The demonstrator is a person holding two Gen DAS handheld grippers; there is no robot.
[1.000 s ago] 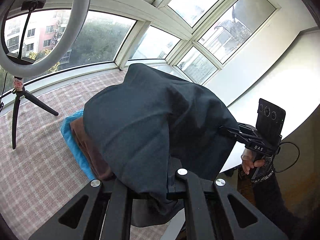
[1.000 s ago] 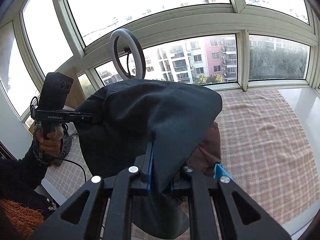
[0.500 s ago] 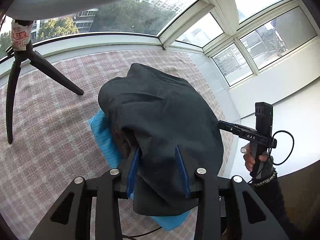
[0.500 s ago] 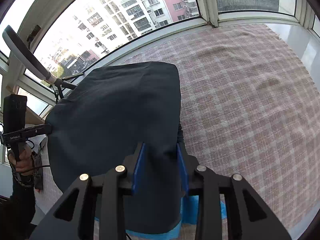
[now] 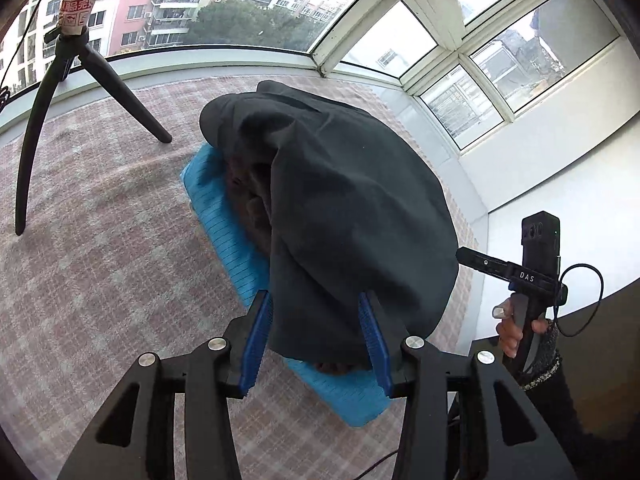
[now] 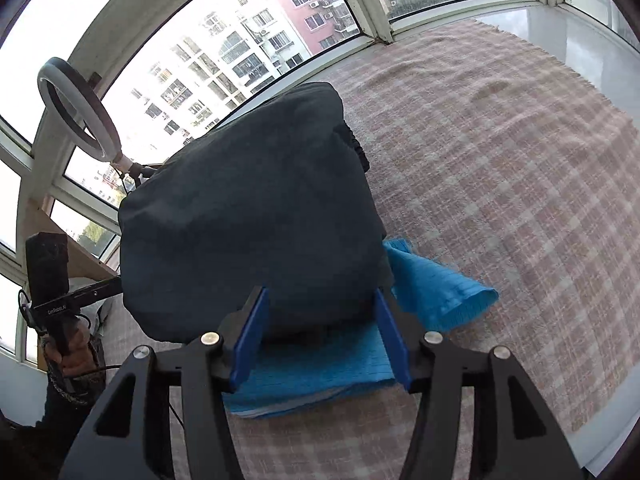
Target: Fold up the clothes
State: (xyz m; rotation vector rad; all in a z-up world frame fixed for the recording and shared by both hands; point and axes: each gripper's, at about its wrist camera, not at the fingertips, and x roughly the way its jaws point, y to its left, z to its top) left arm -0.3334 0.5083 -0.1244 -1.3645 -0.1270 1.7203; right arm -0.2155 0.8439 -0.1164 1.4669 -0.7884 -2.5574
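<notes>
As both my tongs, left and right, are opening, the dark garment lies released between each pair, draped straight ahead over the blue cloth.

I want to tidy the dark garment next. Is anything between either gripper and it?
Nothing visible. The dark garment lies on the folded pile, its near edge between the opening jaws of the left gripper and right gripper, pads apart from the cloth.

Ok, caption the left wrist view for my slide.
Opening left tongs release a dark garment onto the stacked brown and blue clothes.
</notes>
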